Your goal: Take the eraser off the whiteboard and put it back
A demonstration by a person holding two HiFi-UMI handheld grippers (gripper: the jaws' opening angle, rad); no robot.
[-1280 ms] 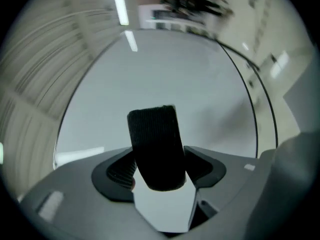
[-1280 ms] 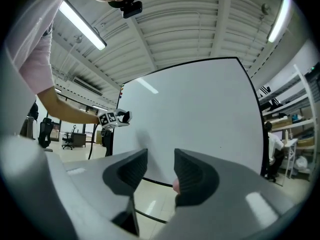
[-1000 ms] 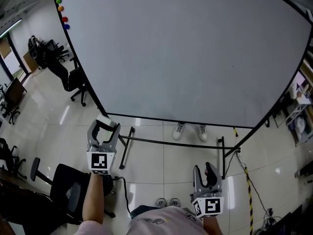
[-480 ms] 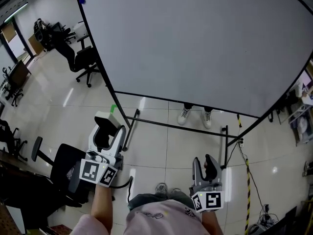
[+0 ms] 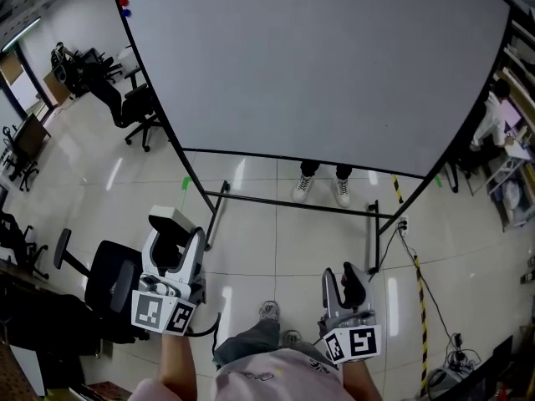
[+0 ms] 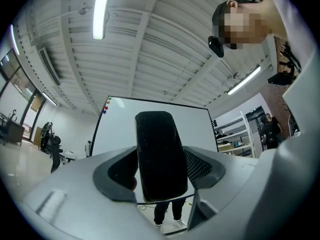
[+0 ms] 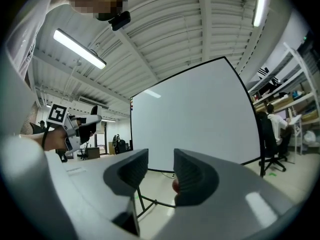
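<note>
The office whiteboard now stands clear of us: our left hand-held gripper, jaws just closed further on the eraser, has drawn it away (removal done, return pending). Our right hand-held gripper is narrow and empty.

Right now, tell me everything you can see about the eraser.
The eraser is a rounded oblong block. It shows a dark ribbed face in the left gripper view and what looks like a white back in the head view. It is clamped between the left gripper's fingers, which have just been closing on it, clear of the whiteboard.
</note>
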